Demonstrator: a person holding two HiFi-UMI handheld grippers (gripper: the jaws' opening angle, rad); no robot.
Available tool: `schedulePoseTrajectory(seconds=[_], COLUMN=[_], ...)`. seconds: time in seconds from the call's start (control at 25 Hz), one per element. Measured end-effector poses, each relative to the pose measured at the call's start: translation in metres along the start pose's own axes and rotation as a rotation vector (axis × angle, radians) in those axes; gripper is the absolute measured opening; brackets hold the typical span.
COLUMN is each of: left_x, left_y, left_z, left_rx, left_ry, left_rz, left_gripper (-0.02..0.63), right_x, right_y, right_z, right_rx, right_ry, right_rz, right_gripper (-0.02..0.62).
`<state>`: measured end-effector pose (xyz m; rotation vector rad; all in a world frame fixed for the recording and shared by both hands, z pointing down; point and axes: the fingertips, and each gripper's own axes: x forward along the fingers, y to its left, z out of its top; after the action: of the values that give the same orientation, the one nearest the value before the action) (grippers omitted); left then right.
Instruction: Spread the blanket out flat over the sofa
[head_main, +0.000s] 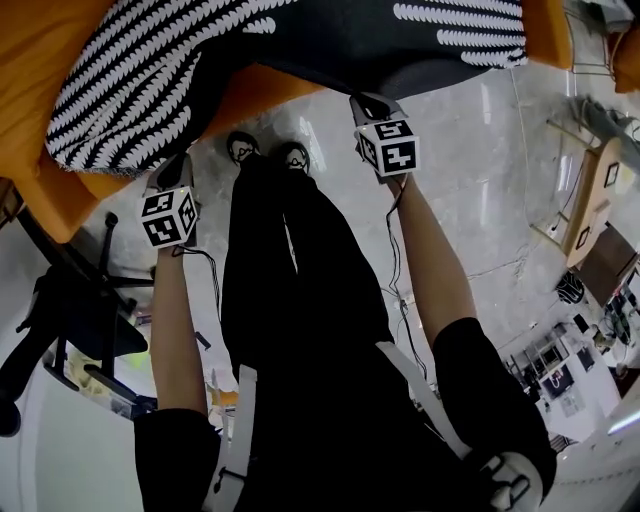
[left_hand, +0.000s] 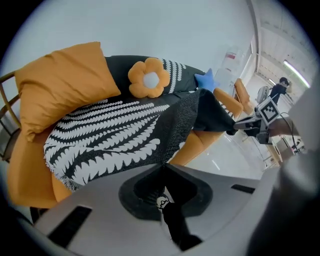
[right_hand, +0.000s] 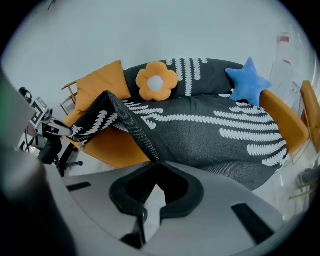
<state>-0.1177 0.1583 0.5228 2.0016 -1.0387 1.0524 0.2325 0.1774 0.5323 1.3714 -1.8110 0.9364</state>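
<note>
While two hand-held grippers (head_main: 178, 165) (head_main: 366, 103) clamp one blanket (head_main: 330, 35), one sofa (head_main: 30, 60), three cushions (right_hand: 102, 80) (right_hand: 156, 81) (right_hand: 248, 85)

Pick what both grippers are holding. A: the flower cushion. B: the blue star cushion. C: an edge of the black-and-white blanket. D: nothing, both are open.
C: in each gripper view an edge of the blanket runs straight into the shut left gripper and right gripper.
</note>
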Motion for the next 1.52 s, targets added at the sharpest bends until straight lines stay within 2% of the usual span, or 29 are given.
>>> schedulePoseTrajectory(seconds=[0.24, 0.52, 0.68, 0.92, 1.08, 1.24, 1.36, 1.44, 1.52], left_x=[-0.014, -0.035, -0.038, -0.039, -0.030, -0.028, -0.030, -0.028, -0.026], left_y=[-0.013, -0.006, -0.020, 0.011, 0.011, 0.006, 0.005, -0.003, -0.012], left_z=[0.003, -0.047, -0.056, -0.120, -0.118, -0.126, -0.123, -0.114, -0.104], left_rx=[-0.010, -0.050, -0.070, -0.090, -0.126, -0.111, -0.129, -0.156, -0.182], left_ry=[0.027, 0.065, 0.091, 0.129, 0.115, 0.119, 0.108, 0.103, 0.114], left_rz=[0.045, 0.104, 0.138, 0.134, 0.140, 0.155, 0.158, 0.169, 0.193], left_gripper=[0.034, 0.034, 0.034, 0.034, 0.034, 0.035, 0.035, 0.035, 0.037], right_x=[-0.012, -0.015, -0.017, 0.006, 0.014, 0.016, 0.015, 0.011, 0.005], right_y=[-0.031, -0.036, -0.064, -0.027, -0.033, -0.036, -0.037, -0.050, -0.063], right_z=[0.000, -0.033, -0.044, -0.072, -0.078, -0.084, -0.087, -0.081, -0.074], right_rx=[-0.021, -0.020, -0.016, -0.037, -0.015, -0.009, -0.016, 0.010, 0.061], right_ry=[0.015, 0.028, 0.042, 0.091, 0.122, 0.130, 0.136, 0.125, 0.109], right_rz=[0.019, 0.023, 0.017, 0.011, 0.005, 0.012, 0.011, 0.000, -0.003], right_gripper=[0.026, 0.026, 0.026, 0.028, 0.028, 0.030, 0.032, 0.035, 0.066])
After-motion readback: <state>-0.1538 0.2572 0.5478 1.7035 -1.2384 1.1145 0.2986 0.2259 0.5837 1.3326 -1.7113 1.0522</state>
